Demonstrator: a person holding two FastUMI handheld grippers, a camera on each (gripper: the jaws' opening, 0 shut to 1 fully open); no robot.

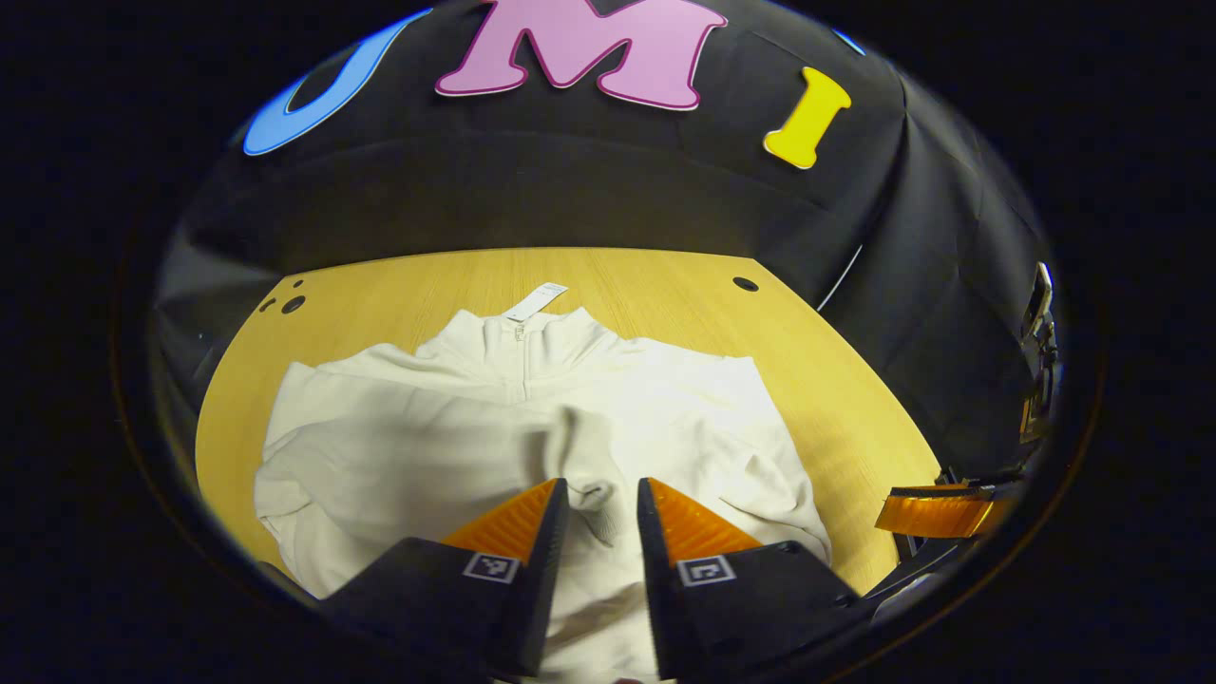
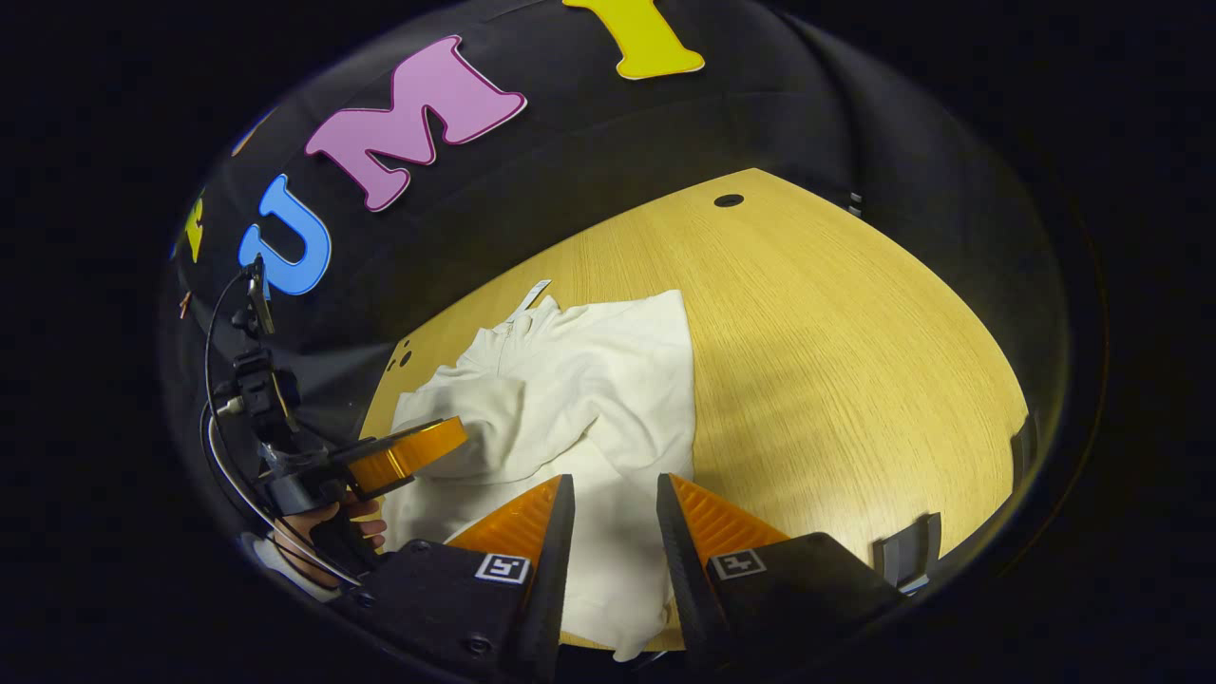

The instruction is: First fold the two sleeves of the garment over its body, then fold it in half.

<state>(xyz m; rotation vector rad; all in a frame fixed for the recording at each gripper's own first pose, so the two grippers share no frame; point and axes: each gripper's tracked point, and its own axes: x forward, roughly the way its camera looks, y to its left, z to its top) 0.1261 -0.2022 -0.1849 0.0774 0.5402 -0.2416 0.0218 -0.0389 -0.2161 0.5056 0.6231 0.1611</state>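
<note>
A white zip-neck garment [image 1: 456,446] lies flat on the wooden table [image 1: 836,399], collar [image 1: 522,342] toward the far wall. Both sleeves lie folded across its body, and one cuff [image 1: 591,494] rests just beyond my left fingers. My left gripper [image 1: 603,486] hovers open over the lower middle of the garment, holding nothing. In the right gripper view the garment [image 2: 570,399] sits left of centre, and my right gripper [image 2: 616,480] is open above its near right hem. The left gripper [image 2: 408,451] shows there over the garment's left side, held by a hand [image 2: 323,532]. The right gripper [image 1: 940,508] appears at the table's right edge.
A paper tag [image 1: 535,301] sticks out past the collar. Small holes [image 1: 746,283] mark the table's far corners. A wide bare stretch of table [image 2: 855,380] lies to the garment's right. Dark brackets [image 2: 907,551] sit on the near right table edge.
</note>
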